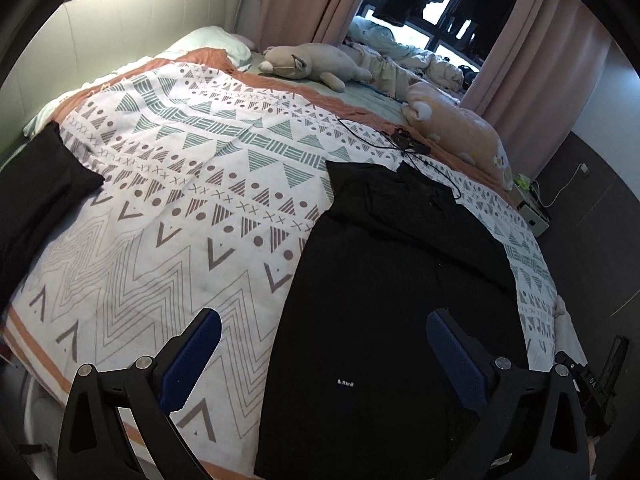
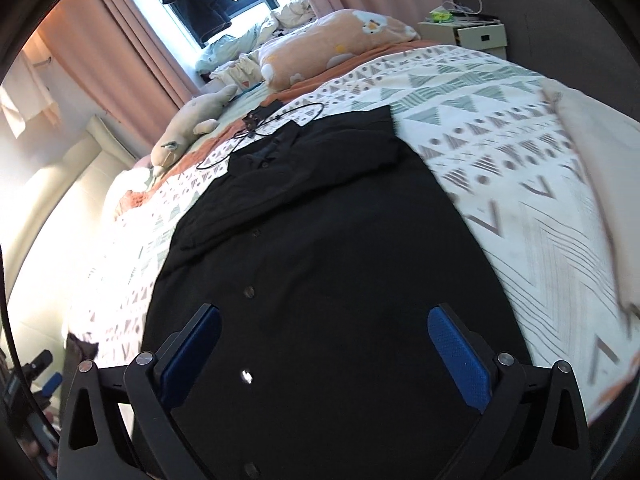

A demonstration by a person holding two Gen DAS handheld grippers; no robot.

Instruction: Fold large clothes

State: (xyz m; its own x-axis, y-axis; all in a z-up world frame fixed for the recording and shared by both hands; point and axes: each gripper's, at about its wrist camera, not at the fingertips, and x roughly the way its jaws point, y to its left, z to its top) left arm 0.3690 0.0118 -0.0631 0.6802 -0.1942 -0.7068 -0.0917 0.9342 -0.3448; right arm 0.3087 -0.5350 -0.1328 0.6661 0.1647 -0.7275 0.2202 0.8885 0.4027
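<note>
Overhead, in the left wrist view, the left gripper (image 1: 324,354) is hovering with its jaws spread wide and holding nothing, its blue pads (image 1: 192,360) framing the near edge of the bed (image 1: 168,216). A black shirt (image 1: 372,300) is lying flat on the patterned quilt (image 1: 192,168) toward the bed's right edge, sleeves folded in across the chest and a small white label showing near the hem. Another dark garment (image 1: 36,208) is resting at the left edge. A black cable (image 1: 400,144) is trailing just beyond the collar, with a plush toy (image 1: 308,64) and a peach pillow (image 1: 460,132) at the far edge.

Meanwhile, in the right wrist view, the right gripper (image 2: 324,354) is hanging over the shirt (image 2: 320,240), jaws likewise spread and empty. The button row is running up toward the collar, where the cable (image 2: 280,116) is looping. A bedside box (image 2: 468,32) is standing past the far right corner.
</note>
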